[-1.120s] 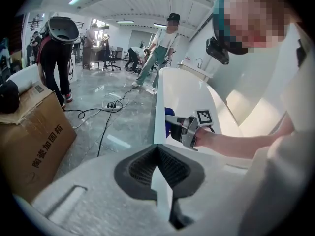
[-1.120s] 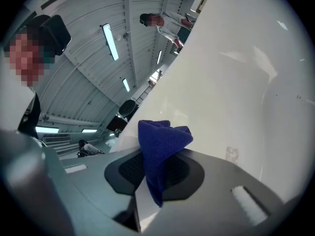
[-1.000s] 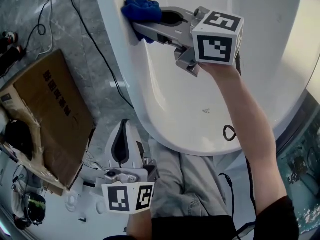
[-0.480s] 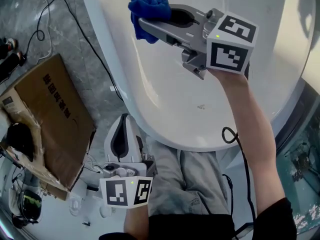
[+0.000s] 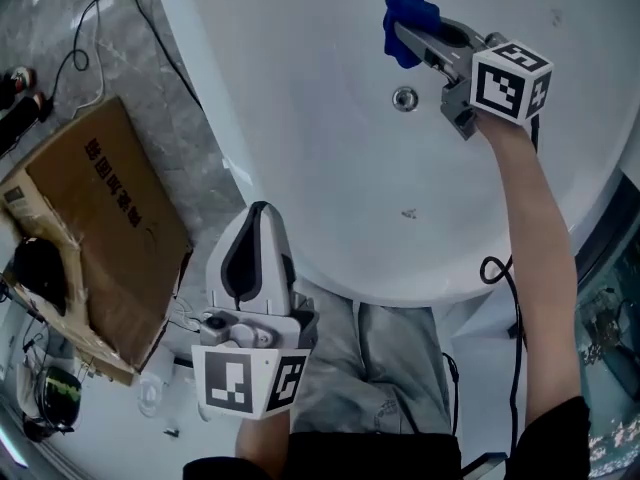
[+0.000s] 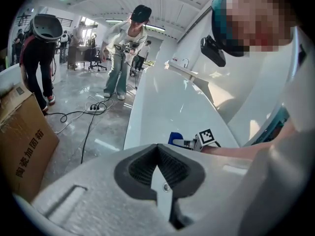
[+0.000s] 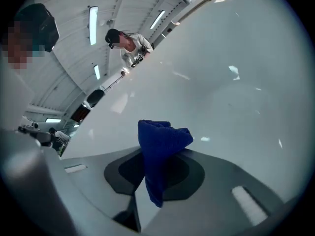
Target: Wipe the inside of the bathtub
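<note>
The white bathtub (image 5: 330, 218) fills the upper middle of the head view, its drain (image 5: 404, 98) on the floor of the tub. My right gripper (image 5: 400, 30) is inside the tub, just above the drain, shut on a blue cloth (image 5: 406, 23). In the right gripper view the blue cloth (image 7: 160, 154) sticks up from the closed jaws against the tub's white wall (image 7: 221, 82). My left gripper (image 5: 256, 230) hangs outside the tub by its near rim, shut, with nothing in it. The left gripper view looks along the tub (image 6: 167, 102) to the right gripper (image 6: 184, 141) and the cloth (image 6: 175, 138).
A brown cardboard box (image 5: 95, 218) lies on the grey marble floor left of the tub, with black cables (image 5: 150, 28) beside it. A cable loop (image 5: 492, 268) hangs over the near rim. Two people (image 6: 123, 53) stand farther back in the room.
My right gripper has carried the cloth from the tub's left wall rightward and deeper to a spot above the drain. The left gripper has risen slightly toward the rim.
</note>
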Demonstrator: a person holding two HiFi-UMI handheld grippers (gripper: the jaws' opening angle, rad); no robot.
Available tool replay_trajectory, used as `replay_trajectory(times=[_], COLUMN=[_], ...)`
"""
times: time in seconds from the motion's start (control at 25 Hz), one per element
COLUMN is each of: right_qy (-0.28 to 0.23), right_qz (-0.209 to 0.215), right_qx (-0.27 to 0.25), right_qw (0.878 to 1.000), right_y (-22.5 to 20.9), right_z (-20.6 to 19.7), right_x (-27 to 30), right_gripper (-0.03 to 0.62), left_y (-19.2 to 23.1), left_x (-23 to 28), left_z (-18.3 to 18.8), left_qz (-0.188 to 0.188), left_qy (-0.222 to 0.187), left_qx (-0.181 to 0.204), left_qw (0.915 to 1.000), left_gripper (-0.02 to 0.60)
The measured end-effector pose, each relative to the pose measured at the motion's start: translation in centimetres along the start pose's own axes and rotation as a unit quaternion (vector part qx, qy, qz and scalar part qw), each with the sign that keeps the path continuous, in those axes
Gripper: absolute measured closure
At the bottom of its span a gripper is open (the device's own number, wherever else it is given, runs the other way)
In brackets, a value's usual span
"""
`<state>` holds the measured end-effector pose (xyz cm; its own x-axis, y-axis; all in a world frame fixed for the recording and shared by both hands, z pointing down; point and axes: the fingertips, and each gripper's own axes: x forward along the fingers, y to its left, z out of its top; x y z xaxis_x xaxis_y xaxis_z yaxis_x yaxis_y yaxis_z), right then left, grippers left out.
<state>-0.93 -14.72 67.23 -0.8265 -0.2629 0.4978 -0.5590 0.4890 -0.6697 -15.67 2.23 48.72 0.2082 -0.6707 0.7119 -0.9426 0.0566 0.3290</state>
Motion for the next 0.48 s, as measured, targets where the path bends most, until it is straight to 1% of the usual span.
replay_trajectory(times=[0.08, 0.24, 0.36, 0.48], right_qy=[0.018, 0.047, 0.068, 0.084], right_qz=[-0.016, -0.040, -0.044, -0.043], right_qx=[0.014, 0.041, 0.058, 0.073], right_qw=[1.000, 0.997, 0.995, 0.993], right_y=[-2.0, -4.9, -6.2, -6.4], right_z=[-2.3, -4.8, -6.8, -8.9], right_x=[1.0, 2.5, 3.9, 5.8], right_gripper=[0.522, 0.522, 0.522, 0.522], left_y=[0.3, -0.9, -3.1, -4.5], left_x=[0.8, 2.2, 3.4, 4.8], left_z=[-0.4, 0.1, 0.1, 0.2], left_qz=[-0.002, -0.010, -0.021, -0.036], left_qy=[0.005, 0.019, 0.028, 0.034], left_qx=[-0.002, -0.001, -0.003, -0.002], left_qw=[1.0000, 0.9998, 0.9994, 0.9988], left_gripper=[0.580, 0.580, 0.580, 0.580])
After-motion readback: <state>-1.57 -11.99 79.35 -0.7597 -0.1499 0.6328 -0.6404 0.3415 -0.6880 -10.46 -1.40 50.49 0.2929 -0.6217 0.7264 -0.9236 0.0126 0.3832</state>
